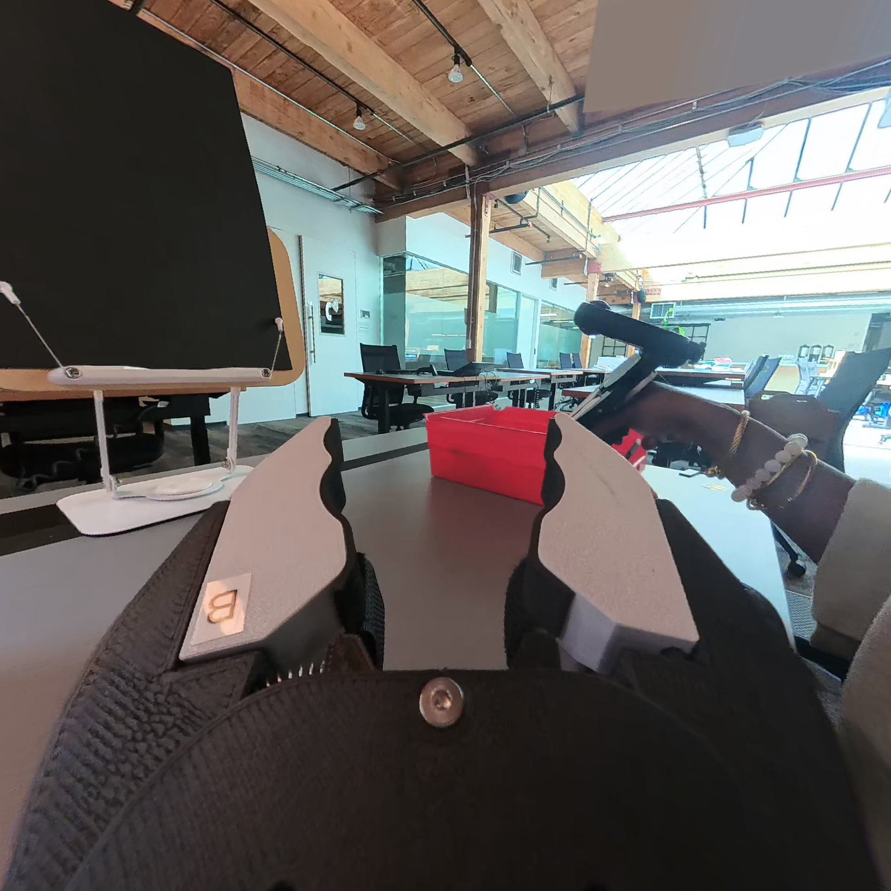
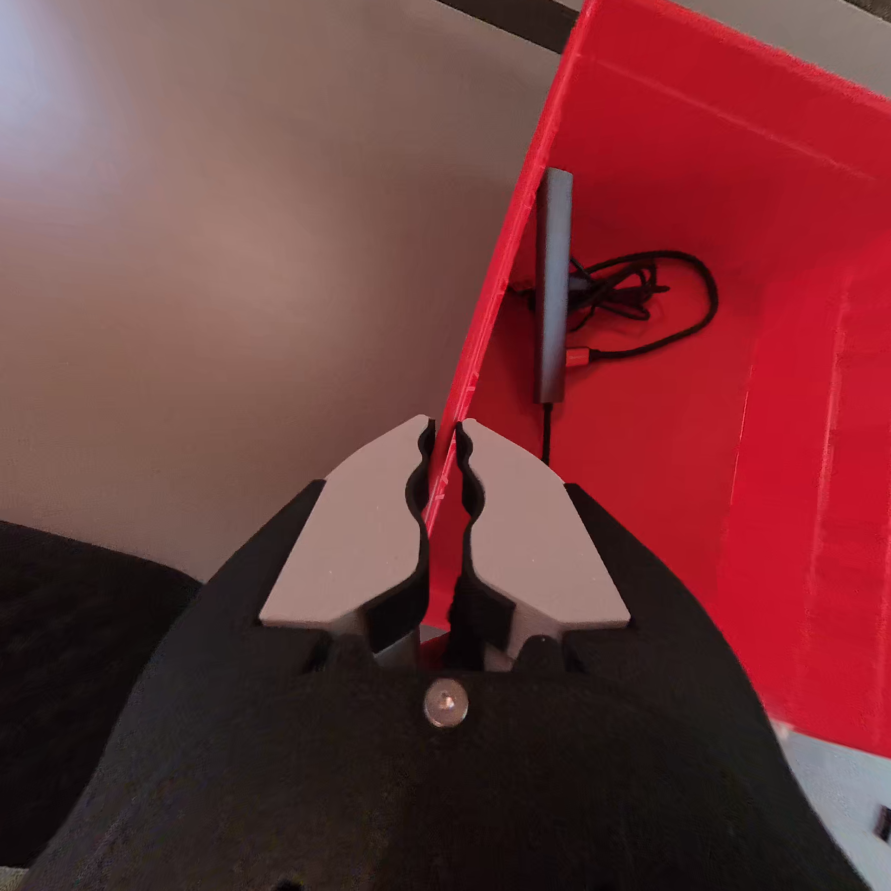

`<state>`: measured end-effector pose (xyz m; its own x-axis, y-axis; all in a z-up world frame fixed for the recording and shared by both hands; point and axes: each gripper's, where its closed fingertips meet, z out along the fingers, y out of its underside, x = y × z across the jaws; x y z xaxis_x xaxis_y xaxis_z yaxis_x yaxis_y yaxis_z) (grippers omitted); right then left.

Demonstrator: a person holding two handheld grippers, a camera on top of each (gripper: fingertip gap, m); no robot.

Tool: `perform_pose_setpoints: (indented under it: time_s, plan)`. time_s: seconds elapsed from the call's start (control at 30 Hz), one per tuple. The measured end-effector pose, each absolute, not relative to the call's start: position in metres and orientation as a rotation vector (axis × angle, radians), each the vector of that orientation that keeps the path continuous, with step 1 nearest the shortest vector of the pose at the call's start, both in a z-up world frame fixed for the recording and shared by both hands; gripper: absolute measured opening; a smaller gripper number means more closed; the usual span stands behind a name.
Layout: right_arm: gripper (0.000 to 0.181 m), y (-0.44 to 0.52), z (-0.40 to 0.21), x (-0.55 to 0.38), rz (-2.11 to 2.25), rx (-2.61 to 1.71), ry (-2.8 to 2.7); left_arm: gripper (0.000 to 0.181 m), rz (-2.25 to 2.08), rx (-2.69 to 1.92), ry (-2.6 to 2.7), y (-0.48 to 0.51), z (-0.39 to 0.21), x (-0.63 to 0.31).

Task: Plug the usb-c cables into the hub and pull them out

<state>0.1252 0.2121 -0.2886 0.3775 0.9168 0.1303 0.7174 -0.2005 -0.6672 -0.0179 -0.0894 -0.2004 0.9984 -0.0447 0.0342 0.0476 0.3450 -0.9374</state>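
Smooth grey table (image 1: 434, 554) | left claw (image 1: 443, 434) released | right claw (image 2: 446, 426) pinching red plastic bin wall (image 2: 487, 361)

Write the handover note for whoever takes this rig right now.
Left claw: open, empty, low over the table, facing the red bin.
Right claw: nearly shut, holding nothing, above the bin's near wall.
Grey hub lies inside the bin against that wall. Black cables are coiled beside it; the orange-tipped plug looks seated in the hub.
Done: cannot tell. Left: grip the hub, work the plugs.
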Motion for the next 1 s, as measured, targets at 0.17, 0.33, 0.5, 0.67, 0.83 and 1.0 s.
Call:
perform_pose_setpoints:
  time_s: [0.17,0.33,0.5,0.67,0.83,1.0]
  plan:
    - [0.007,0.193,-0.288,0.114,0.402,-1.96,-1.422,0.076,-0.076,-1.208,-0.004,-0.099,-0.187,-0.02]
    - [0.018,0.183,-0.249,0.098,0.533,-1.734,-1.331,0.07,-0.084,-1.245,-0.004,-0.112,-0.172,-0.023]
    - [0.062,0.127,-0.162,0.079,0.864,-1.157,-1.23,0.07,0.011,-1.244,-0.018,-0.141,-0.154,-0.036]
    - [0.129,0.08,-0.119,0.071,1.223,-0.863,-0.949,0.082,0.168,-1.328,-0.068,-0.172,-0.136,-0.077]
    - [0.135,0.04,-0.132,0.055,1.6,-0.782,-0.739,0.089,0.492,-1.655,0.106,-0.184,-0.125,-0.166]
    - [0.13,0.002,-0.15,0.051,1.648,-0.654,-0.676,0.062,0.926,-2.047,0.463,-0.172,-0.158,-0.281]
